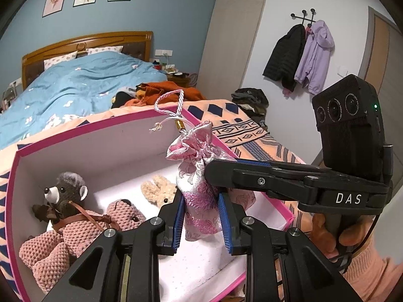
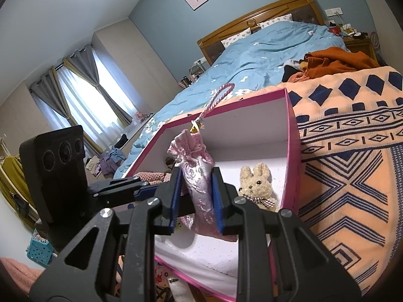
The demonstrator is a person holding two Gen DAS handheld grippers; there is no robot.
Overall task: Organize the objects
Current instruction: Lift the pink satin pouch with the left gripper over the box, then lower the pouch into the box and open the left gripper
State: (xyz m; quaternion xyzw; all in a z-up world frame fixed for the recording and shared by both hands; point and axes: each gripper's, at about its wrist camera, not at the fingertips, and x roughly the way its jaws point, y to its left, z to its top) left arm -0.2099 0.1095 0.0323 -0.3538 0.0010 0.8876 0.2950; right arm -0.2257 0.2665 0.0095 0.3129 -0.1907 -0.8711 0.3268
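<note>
Both tongs are clenched on the same thing. The left tongs (image 1: pixel 200 216) pinch the lower body of a pink brocade drawstring pouch (image 1: pixel 199 188) between their blue pads, and the right tongs (image 2: pixel 196 198) clamp its middle from the other side, as the right wrist view shows, with the left tongs crossing just behind.

The pouch hangs over the open pink gift box (image 1: pixel 83 130), above its white floor and not yet resting on it as far as I can tell. Its long axis stands near upright, tilted slightly; the gathered mouth points up and the closed bottom points down into the box. The twisted cord loop (image 1: pixel 168 100) with its gold bead (image 1: pixel 180 125) rises above the mouth.

Risks, as I judge them: with two grips on soft cloth, any pull apart could stretch or twist the fabric. Should one pair let go first, the pouch may swing and topple onto the cream plush rabbit (image 2: pixel 255 185) or the bear in the pink knitted suit (image 1: pixel 63 216). The cord could also snag on the box rim.
</note>
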